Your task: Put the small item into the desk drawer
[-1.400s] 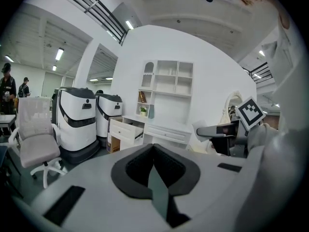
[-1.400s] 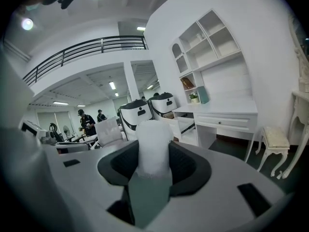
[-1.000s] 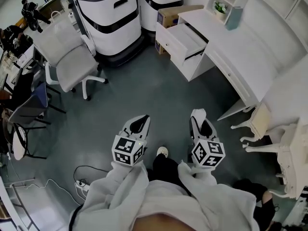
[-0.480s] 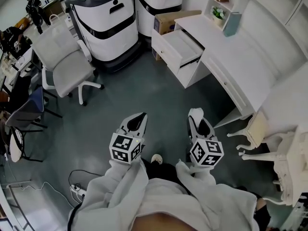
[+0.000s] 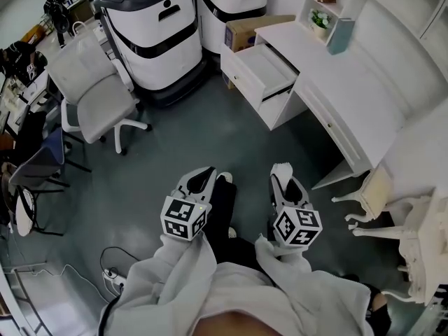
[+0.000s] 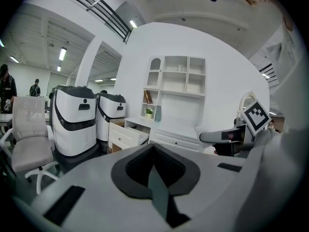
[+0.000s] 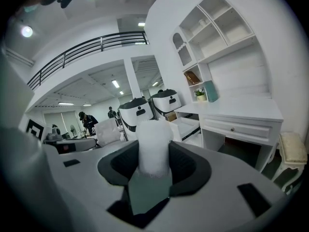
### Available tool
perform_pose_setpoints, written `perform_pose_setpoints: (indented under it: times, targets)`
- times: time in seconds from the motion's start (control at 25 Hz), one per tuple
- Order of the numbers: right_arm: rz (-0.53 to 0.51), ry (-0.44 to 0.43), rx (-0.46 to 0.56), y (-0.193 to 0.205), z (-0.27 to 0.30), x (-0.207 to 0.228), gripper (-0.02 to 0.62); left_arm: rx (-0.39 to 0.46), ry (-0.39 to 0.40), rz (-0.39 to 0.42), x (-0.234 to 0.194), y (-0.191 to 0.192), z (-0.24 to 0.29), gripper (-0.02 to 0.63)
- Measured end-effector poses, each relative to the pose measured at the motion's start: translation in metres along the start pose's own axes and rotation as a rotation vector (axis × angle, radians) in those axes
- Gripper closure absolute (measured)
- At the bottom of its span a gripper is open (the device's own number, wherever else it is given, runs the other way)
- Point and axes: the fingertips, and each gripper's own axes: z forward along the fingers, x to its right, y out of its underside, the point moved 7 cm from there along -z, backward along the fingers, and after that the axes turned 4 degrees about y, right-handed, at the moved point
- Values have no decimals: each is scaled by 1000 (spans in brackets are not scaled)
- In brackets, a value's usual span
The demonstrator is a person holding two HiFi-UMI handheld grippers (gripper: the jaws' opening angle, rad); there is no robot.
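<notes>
My right gripper (image 5: 283, 175) is shut on a small white cylindrical item (image 5: 282, 168), which stands up between its jaws (image 7: 153, 146). My left gripper (image 5: 202, 178) is shut with nothing in it (image 6: 153, 151). Both are held low in front of the person, above the grey floor. The white desk (image 5: 350, 68) stands ahead to the right. Its drawer (image 5: 262, 65) is pulled open at the desk's left end, well away from both grippers, and also shows in the right gripper view (image 7: 186, 126).
Two white-and-black machines (image 5: 157, 26) stand at the back beside a cardboard box (image 5: 245, 23). A white office chair (image 5: 94, 93) is on the left, an ornate white chair (image 5: 399, 208) on the right. A cable (image 5: 112, 257) lies on the floor. People stand far back left.
The person has stepped forward: a dark leg and white shoe now reach out between the grippers. Both grippers keep their pose, and the right one still holds the white item.
</notes>
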Motion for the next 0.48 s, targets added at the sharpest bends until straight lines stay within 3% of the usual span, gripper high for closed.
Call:
perform_pose_setpoints:
  times: [0.48]
  targets:
    - [27, 42, -1, -42, 71, 38, 405, -14, 40, 11, -37, -34, 90, 589]
